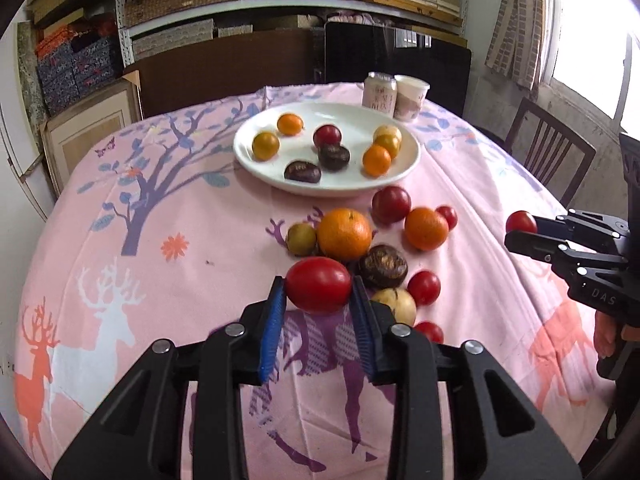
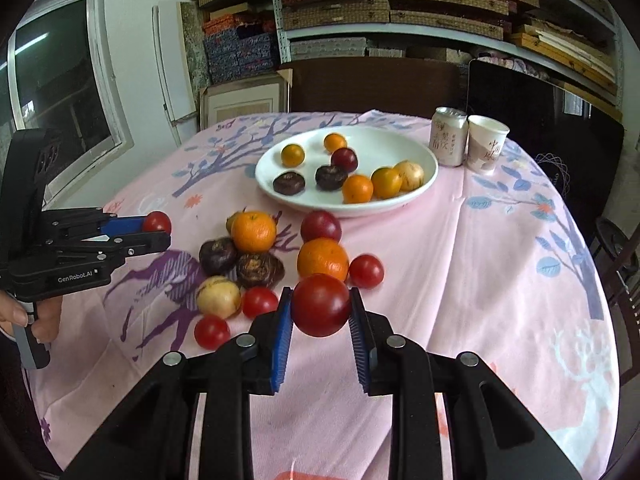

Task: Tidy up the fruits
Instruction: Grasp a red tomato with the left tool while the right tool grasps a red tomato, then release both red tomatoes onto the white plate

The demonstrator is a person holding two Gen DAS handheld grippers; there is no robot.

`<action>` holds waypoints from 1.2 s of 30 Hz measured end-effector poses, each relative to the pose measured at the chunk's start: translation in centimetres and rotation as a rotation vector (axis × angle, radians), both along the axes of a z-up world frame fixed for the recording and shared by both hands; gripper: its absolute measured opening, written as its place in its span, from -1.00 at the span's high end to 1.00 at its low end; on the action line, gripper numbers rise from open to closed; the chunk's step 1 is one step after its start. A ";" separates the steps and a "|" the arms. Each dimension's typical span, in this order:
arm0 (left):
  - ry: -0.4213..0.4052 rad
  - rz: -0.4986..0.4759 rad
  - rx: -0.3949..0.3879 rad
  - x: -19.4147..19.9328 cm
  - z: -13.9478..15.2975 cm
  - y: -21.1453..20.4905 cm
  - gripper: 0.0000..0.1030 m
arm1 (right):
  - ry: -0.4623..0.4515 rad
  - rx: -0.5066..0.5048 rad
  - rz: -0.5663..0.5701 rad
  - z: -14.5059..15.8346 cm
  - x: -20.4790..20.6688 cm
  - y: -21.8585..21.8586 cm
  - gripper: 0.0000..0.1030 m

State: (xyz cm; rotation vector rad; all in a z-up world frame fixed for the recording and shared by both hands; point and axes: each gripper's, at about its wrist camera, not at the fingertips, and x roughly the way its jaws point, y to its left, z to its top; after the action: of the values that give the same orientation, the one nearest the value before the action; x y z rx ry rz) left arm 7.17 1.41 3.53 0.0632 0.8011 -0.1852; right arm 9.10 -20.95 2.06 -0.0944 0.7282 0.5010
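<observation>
An oval red tomato is pinched between the blue pads of the left gripper; its long axis is laid crosswise, from one pad to the other, and it is carried clear of the pink tablecloth. In the right wrist view the same gripper is seen from the side, with "GenRobot.AI" printed in white on its black body.

A rounder, darker red tomato is clamped in the right gripper, both pads pressed to its sides; no clear long axis can be made out. From the left wrist view this gripper is seen at the right edge with the tomato at its tip, and the letters "DAS" can be read on its housing.

On the cloth just beyond the grippers a loose cluster is spread: two oranges, a dark red plum, dark brown fruits, a pale yellow fruit and several small red tomatoes.

Behind the cluster a white plate is set, with small oranges, dark fruits, a red one and a pale one in it. Beyond the plate a pale can and a paper cup are stood side by side, touching; Chinese characters are printed on both but cannot be read with certainty.
</observation>
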 end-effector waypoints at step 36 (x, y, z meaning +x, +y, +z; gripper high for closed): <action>0.025 0.167 -0.067 13.0 -1.6 0.0 -0.41 | 0.076 0.041 -0.026 -1.5 10.5 4.1 0.15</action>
State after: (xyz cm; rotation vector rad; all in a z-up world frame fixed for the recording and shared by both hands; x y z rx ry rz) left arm 20.20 1.43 1.89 -0.0691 0.8205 -0.0551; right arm 19.59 -16.86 0.54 -0.0281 0.7920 0.4968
